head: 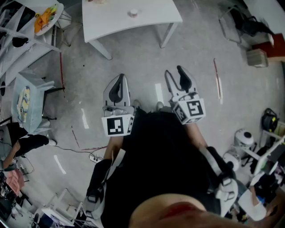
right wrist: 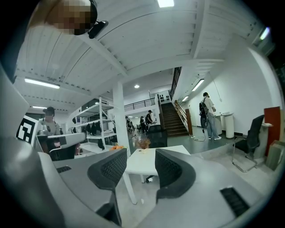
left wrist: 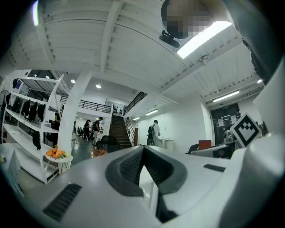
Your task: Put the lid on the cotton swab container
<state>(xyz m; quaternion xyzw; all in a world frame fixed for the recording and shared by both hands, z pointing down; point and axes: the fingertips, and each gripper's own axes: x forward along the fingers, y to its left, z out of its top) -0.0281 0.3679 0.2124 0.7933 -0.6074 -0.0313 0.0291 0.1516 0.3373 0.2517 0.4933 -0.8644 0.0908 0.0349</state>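
I stand on a grey floor, some way back from a white table (head: 133, 20). A small round pale object (head: 132, 13) sits on it, too small to tell what it is. My left gripper (head: 118, 81) is held out over the floor, its jaws shut with nothing between them; in the left gripper view (left wrist: 142, 150) the pads meet. My right gripper (head: 174, 72) is beside it, open and empty. In the right gripper view (right wrist: 140, 156) the white table (right wrist: 141, 162) shows through the gap between the fingers (right wrist: 109, 168).
A round table with orange items (head: 44, 18) and a small pale blue table (head: 26, 98) stand at the left. A person (head: 24, 143) crouches at the left edge. White machines (head: 244, 139) crowd the right. A cable (head: 91, 156) lies on the floor.
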